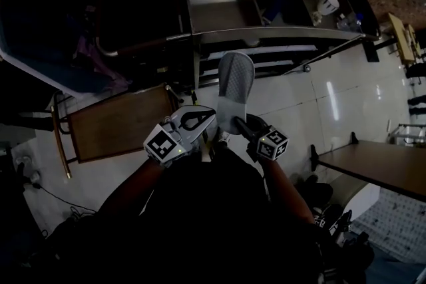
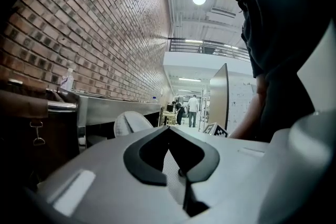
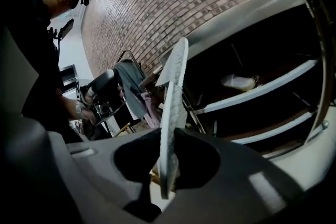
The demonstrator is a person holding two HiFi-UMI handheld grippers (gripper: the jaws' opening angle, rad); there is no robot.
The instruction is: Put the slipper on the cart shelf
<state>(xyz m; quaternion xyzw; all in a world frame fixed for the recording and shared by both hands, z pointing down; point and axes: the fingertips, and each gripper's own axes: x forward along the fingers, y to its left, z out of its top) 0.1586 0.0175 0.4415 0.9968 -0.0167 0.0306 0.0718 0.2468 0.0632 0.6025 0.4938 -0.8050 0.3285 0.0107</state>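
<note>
carry step: right gripper [image 1: 231, 128] fingers clamp the slipper [image 1: 235, 86] mid-frame, just short of the cart [image 1: 226, 16]. left gripper [image 1: 200, 120] fingers closed, empty. next: ease it level onto a lower shelf [image 3: 262, 93], then release.

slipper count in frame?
1 for certain: the slipper clamped in the right gripper. A pale shape on the cart shelf may be a second; too dim to tell.

The cart [image 1: 216, 10] at upper centre was brushed metal; the slipper [image 1: 235, 86] below it looked matt and finely textured. The floor [image 1: 346, 96] was glossy tile, the wall [image 2: 105, 34] rough brick.
</note>
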